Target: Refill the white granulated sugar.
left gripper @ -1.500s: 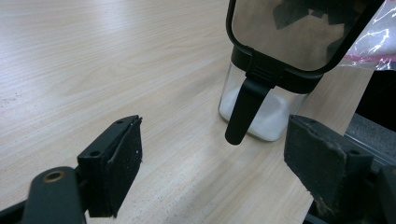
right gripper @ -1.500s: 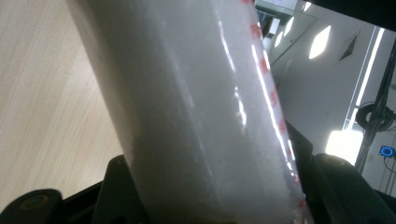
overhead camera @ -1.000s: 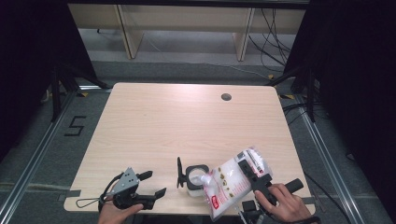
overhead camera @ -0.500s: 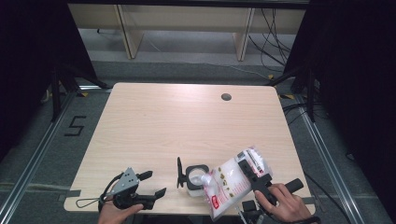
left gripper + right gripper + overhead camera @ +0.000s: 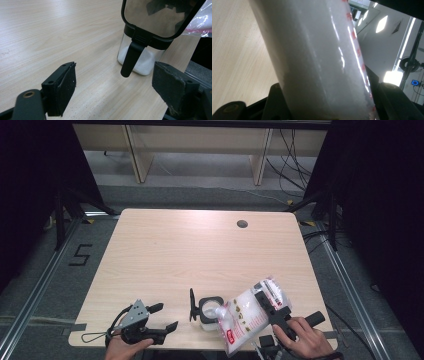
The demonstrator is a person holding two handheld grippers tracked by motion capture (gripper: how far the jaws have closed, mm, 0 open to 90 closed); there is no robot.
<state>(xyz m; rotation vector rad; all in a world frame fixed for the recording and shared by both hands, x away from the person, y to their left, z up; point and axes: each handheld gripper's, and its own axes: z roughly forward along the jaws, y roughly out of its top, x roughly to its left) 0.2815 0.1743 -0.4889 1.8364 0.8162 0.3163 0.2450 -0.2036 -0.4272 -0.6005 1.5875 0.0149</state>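
Observation:
A clear plastic bag of white powder (image 5: 247, 315) with red print is tilted over a small clear jar (image 5: 210, 311) near the table's front edge. My right gripper (image 5: 272, 306) is shut on the bag (image 5: 322, 62), whose body bulges between the two black jaws. The jar (image 5: 142, 52) has a black rim, a flipped-up lid (image 5: 192, 304) and some white powder in its bottom. My left gripper (image 5: 162, 317) rests open on the table to the jar's left, with nothing between its pads (image 5: 61, 87).
The light wooden table (image 5: 200, 255) has a round cable hole (image 5: 242, 224) at the back right. Dark frame legs and cables stand on the floor beyond the table's far edge.

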